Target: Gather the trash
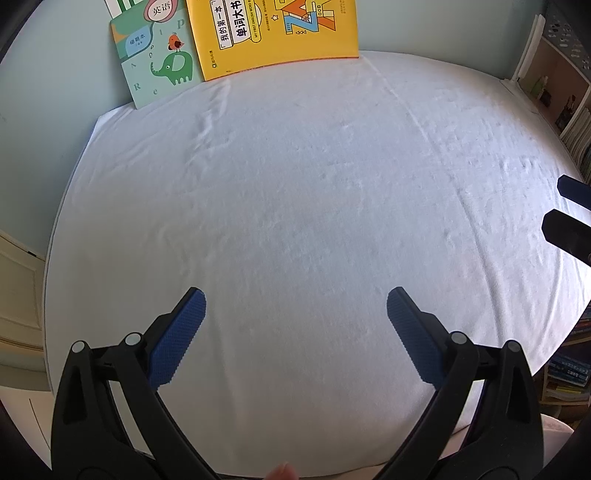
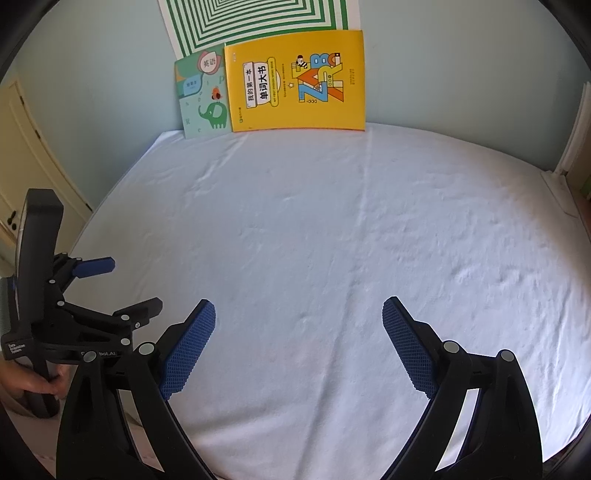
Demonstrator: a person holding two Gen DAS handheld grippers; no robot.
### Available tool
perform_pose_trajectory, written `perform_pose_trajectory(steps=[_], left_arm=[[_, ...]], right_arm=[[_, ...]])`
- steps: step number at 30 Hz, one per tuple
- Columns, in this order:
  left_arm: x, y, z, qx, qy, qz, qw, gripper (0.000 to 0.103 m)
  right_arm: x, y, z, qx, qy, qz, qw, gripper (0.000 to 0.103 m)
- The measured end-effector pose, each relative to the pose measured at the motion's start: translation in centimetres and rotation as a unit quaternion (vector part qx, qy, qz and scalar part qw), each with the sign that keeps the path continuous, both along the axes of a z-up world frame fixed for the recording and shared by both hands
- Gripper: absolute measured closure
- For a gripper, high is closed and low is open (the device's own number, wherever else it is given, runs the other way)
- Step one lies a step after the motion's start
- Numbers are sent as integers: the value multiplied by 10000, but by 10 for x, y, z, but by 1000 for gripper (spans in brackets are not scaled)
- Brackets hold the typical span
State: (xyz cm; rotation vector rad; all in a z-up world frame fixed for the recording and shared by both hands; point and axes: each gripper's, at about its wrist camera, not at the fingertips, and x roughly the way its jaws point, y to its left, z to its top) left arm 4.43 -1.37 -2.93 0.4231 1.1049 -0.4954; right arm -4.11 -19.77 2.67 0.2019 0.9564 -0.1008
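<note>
No trash shows in either view: the white cloth (image 2: 314, 258) that covers the table is bare, creased and nothing more, so the thing to be collected cannot be placed from these pictures. It may lie off the cloth, below its edge or behind the cameras.

The left gripper (image 1: 295, 332) hangs over the near part of the cloth with its blue pads spread wide and nothing between them. The right gripper (image 2: 299, 339) is likewise released and empty, also above the cloth's near edge, with the left one seen just beside it from the right wrist view (a hand (image 2: 33, 384) grips its handle). Judging from this, the task is either at its very start or its end; the sensible step is to look around, sweeping the cameras slowly past the cloth's borders, jaws kept apart, before committing to any reach.

At the far edge of the cloth a yellow book (image 2: 295, 81) and a green elephant book (image 2: 203, 99) lean upright against the pale wall, touching each other, with a green-striped sheet (image 2: 258, 26) above them. These look like belongings, not litter. To the right of the cloth stand bookshelves (image 1: 569, 110); to its left, a cream door (image 2: 33, 155).
</note>
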Motion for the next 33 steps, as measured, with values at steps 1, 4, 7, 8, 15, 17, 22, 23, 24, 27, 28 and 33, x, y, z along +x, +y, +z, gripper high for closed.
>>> perform_pose_trajectory(steps=[1,4,7,8,15,17,22,23,24,27,28,33], left_arm=[[0,0,0,-2,2,2,10000,7],[-1,0,0,-7,5,2,10000,7],[-1,0,1,-6,-15,-11,10000,7],[-1,-1,2,-6,-22,-16,10000,7],[-1,-1,2,2,-25,-13,10000,7],[-1,0,1,7,-21,-24,10000,7],[-2,-2,4,-6,-111,-93,9999,7],[-3,-2,6,-22,-152,-112,9998,7],[-4,-3,6,-30,-192,-126,9997,7],[-3,-5,8,7,-278,-122,9995,7],[-3,-5,8,14,-272,-114,9996,7],[-1,-4,6,16,-251,-88,9996,7]], right_arm=[[0,0,0,6,4,4,10000,12],[0,1,0,-19,13,20,10000,12],[-1,1,0,-8,12,18,10000,12],[0,1,0,-13,18,23,10000,12],[-2,1,0,2,29,13,10000,12],[-2,1,-1,4,31,13,10000,12],[-2,1,-1,8,28,18,10000,12],[-2,0,-1,2,25,17,10000,12],[-3,0,-1,-2,23,15,10000,12],[-3,0,0,0,18,2,10000,12],[-3,0,0,-4,18,-7,10000,12],[-2,-1,1,-14,21,-32,10000,12]])
